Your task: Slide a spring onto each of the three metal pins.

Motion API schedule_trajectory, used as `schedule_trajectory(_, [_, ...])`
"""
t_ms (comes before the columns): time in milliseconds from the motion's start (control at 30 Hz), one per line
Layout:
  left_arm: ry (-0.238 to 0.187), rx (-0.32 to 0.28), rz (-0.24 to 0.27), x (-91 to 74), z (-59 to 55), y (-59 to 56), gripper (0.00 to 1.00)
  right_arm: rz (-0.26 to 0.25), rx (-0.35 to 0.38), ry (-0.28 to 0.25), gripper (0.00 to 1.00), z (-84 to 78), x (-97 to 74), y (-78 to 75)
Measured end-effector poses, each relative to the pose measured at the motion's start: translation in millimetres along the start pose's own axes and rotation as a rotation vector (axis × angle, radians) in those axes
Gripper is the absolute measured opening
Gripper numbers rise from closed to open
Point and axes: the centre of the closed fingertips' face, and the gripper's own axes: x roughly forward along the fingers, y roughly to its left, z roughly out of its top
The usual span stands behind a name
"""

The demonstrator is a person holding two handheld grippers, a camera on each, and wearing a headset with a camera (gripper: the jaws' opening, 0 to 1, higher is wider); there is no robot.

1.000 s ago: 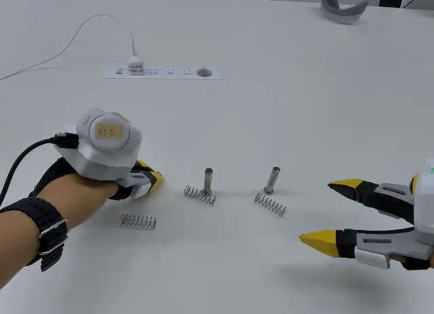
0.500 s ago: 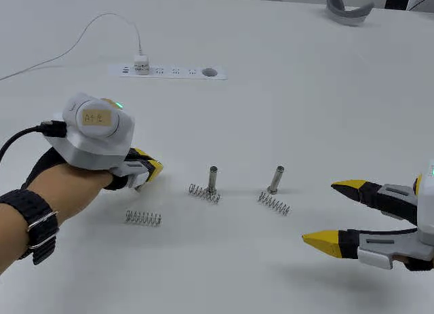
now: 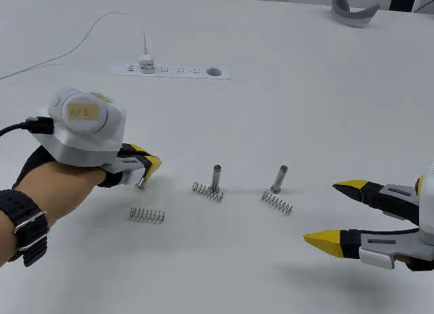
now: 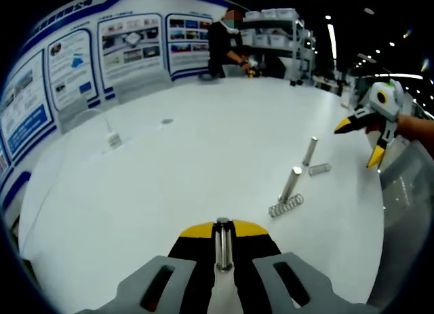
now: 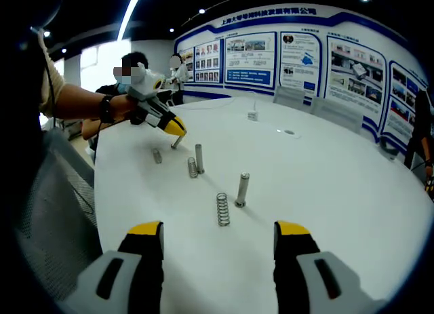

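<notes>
One smooth steel pin [image 4: 222, 243] was pinched between the yellow-tipped jaws of your left gripper [image 3: 148, 166], and it leaned with its lower end down at the white table [image 3: 305, 110]. The middle pin [image 3: 215, 177] and the right pin [image 3: 279, 178] stood upright on the table to its right, each a short grey metal cylinder. Three coiled wire springs lay flat on the tabletop. The left spring [image 3: 147, 215] was just in front of your left gripper and apart from it, the middle spring [image 3: 207, 191] lay against the foot of the middle pin, and the right spring [image 3: 277, 203] was just beside the foot of the right pin. Your right gripper [image 3: 321, 212] hovered well off to the right of the pins, its black and yellow jaws spread wide apart. Far behind, a white power strip [image 3: 171, 71] with a plugged-in adapter and a thin cable [image 3: 68, 53] lay on the matte surface, and a curved grey band [image 3: 354, 12] rested near the table's far edge
</notes>
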Motion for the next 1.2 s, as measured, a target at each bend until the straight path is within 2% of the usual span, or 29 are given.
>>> schedule_trajectory(600, [-0.053,-0.077,0.013,-15.5,-4.4,3.0,0.07,0.007,-0.009,-0.002,0.67,3.3,0.9,3.1])
schedule_trajectory(1200, [-0.103,-0.084,0.020,-27.1,-10.2,1.9,0.08,0.024,-0.028,0.007,0.67,7.7,1.8,6.3])
